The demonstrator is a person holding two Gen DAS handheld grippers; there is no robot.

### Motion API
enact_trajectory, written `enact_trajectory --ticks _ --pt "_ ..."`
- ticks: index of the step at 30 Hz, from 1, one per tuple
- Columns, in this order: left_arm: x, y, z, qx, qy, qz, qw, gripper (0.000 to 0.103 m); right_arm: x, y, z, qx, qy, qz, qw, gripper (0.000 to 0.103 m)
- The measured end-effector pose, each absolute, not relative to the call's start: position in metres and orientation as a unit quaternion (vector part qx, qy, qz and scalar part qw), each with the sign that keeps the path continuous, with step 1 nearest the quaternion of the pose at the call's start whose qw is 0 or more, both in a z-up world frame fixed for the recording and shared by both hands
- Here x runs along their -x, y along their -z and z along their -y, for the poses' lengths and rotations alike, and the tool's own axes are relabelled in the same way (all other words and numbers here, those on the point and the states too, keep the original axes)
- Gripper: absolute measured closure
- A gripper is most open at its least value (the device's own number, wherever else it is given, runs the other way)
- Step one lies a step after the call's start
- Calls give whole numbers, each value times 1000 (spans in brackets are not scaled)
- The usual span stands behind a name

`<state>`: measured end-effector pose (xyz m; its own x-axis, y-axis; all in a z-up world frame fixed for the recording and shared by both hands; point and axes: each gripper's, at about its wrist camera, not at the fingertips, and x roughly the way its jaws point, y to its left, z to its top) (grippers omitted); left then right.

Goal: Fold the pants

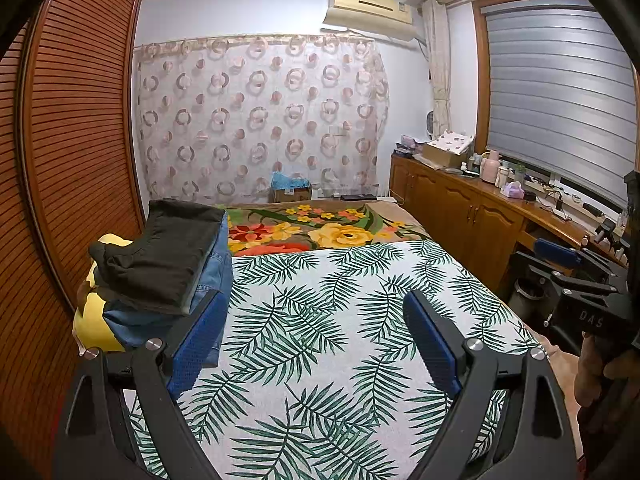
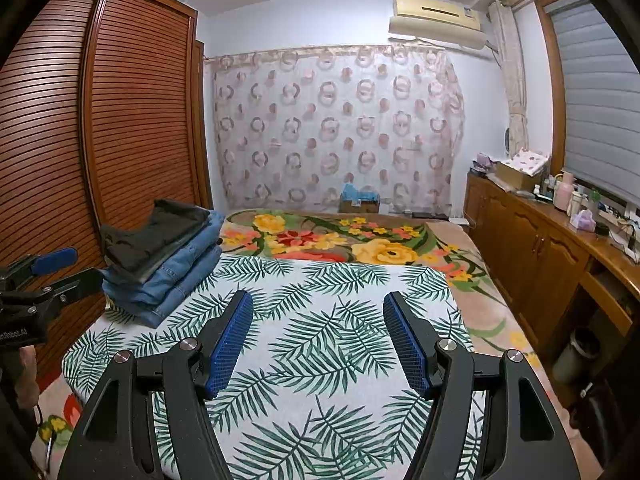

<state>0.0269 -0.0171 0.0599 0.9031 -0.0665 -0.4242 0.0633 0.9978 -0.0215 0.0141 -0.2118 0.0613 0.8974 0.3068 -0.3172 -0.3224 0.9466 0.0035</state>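
Looking from the left wrist: left gripper [image 1: 316, 336] hanging over the leaf-print cloth [image 1: 320, 320], jaws spread wide, nothing between the blue pads [image 1: 198, 344]. Lying on the bed's left side, a stack of folded pants: dark pants [image 1: 168, 256] on top, blue jeans [image 1: 216, 264] beneath, all resting partly on a yellow pillow [image 1: 96, 320] (only its edge showing). Sitting just past the left pad, the stack, apart from it as far as can be told. Showing beyond the cloth, a flowered blanket [image 1: 312, 228]. Appearing at the right edge, the right gripper [image 1: 568, 268], gripped by a hand [image 1: 604, 376], its jaw state not readable from this side. Standing along the left, a slatted wooden wardrobe [image 1: 76, 128]; running along the right, a wooden cabinet [image 1: 460, 204] under a window blind [image 1: 560, 80].

Looking from the right wrist: right gripper [image 2: 318, 340] hovering above the same leaf-print cloth [image 2: 320, 320], jaws parted and empty, pads [image 2: 230, 344] clear of the fabric. Resting at the cloth's far left corner, the dark pants [image 2: 160, 232] on the blue jeans [image 2: 180, 272], well apart from these jaws. Peeking in at the left edge, the left gripper [image 2: 56, 270], near the stack but not touching it (seen side-on only). Hanging at the back wall, a circle-patterned curtain [image 2: 336, 128], with an air conditioner [image 2: 436, 20] mounted above it.
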Motion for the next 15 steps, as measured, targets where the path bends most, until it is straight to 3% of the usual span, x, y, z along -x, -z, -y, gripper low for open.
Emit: enact_trajectory --ticks 15 --pt "-25 -59 15 5 34 -215 976 13 -14 -60 213 26 -160 -157 974 34"
